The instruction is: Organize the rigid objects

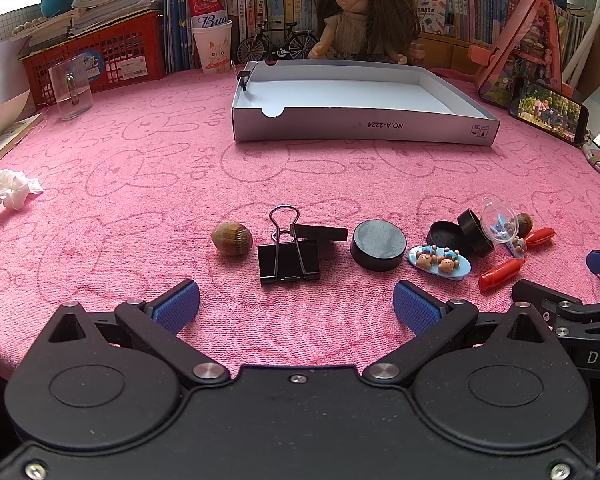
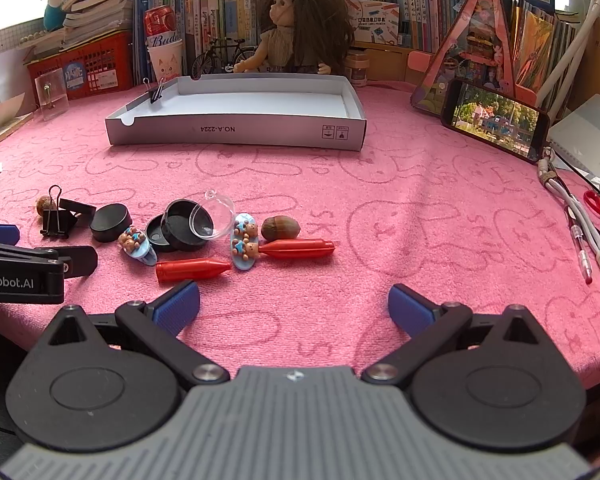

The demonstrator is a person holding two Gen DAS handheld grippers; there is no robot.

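Note:
A row of small objects lies on the pink cloth. In the left wrist view: a brown nut (image 1: 232,238), a black binder clip (image 1: 289,258), a black puck (image 1: 379,244), a blue bear clip (image 1: 439,261), black round lids (image 1: 460,234), red caps (image 1: 501,275). My left gripper (image 1: 296,304) is open, just short of the binder clip. In the right wrist view the red caps (image 2: 194,269), bear clips (image 2: 244,246), a second nut (image 2: 280,227) and a clear dome (image 2: 214,218) lie ahead to the left. My right gripper (image 2: 294,306) is open and empty. The white box (image 2: 236,130) stands behind with one small clip (image 2: 156,92) on its wall.
A doll (image 1: 360,12), books, a red basket (image 1: 96,56) and a can stand at the back. A glass (image 1: 70,92) and crumpled tissue (image 1: 4,196) lie left. A phone (image 2: 496,120), cables and a pen (image 2: 580,248) lie right.

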